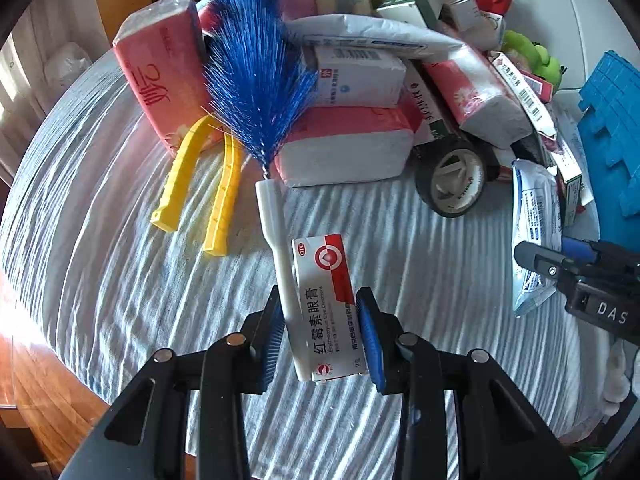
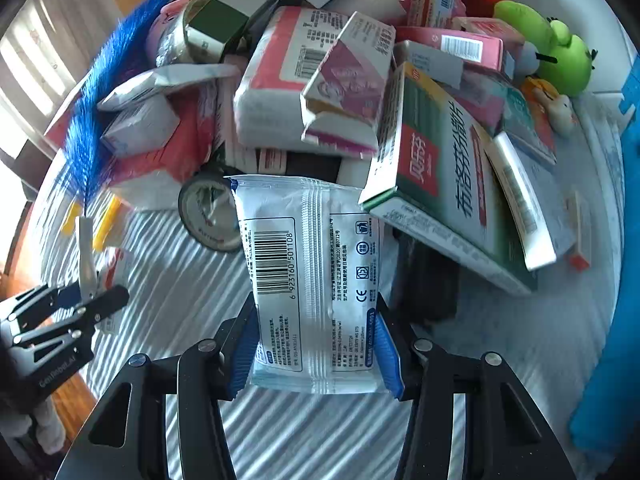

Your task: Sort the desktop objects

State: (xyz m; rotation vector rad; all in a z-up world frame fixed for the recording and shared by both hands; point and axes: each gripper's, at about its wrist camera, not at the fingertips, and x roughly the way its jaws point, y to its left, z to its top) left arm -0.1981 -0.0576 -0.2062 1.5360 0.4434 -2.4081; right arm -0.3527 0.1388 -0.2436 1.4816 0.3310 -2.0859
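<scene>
My left gripper (image 1: 322, 334) is shut on the white handle of a blue-bristled brush (image 1: 256, 76) together with a red-and-white ointment box (image 1: 326, 300). The brush points away toward the pile. My right gripper (image 2: 316, 350) is shut on a white-and-blue mask packet (image 2: 312, 272) with a barcode, held in front of the pile. The right gripper also shows at the right edge of the left wrist view (image 1: 580, 276), and the left gripper at the left edge of the right wrist view (image 2: 72, 312).
A heap of medicine boxes (image 2: 436, 168), pink tissue packs (image 1: 160, 76), a black tape roll (image 1: 454, 184), a yellow U-shaped clip (image 1: 200, 184) and a green plush toy (image 2: 560, 48) lies on a striped cloth (image 1: 120, 280). A blue foam block (image 1: 612, 128) stands at right.
</scene>
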